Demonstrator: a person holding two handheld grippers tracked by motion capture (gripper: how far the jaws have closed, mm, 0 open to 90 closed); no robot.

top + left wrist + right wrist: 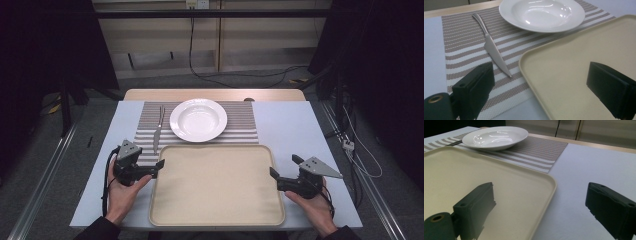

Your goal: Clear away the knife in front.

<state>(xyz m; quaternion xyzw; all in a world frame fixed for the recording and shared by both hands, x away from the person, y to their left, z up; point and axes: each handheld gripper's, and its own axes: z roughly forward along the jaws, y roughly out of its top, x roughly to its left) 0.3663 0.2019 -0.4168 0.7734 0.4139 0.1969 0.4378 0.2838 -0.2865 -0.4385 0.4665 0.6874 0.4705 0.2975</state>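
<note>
An empty beige tray [217, 185] lies at the table's near middle. Behind it a white deep plate [198, 120] rests on a striped placemat [240, 122], and a silver knife [157, 135] lies left of the plate, blade pointing toward me. My left gripper [155, 169] stands open at the tray's near left edge, its jaws on either side of the rim. In the left gripper view [541, 87] the tray [574, 50], knife [492, 48] and plate [541, 15] lie ahead. My right gripper [285, 166] is open across the tray's right rim [550, 182]; the right gripper view [541, 205] shows nothing between its jaws.
The pale blue tabletop [295, 130] is bare to the right of the placemat and tray. A wooden strip [215, 94] runs along the table's far edge. Black cables [240, 75] lie on the floor beyond, in front of a wooden cabinet. Metal rails flank the table.
</note>
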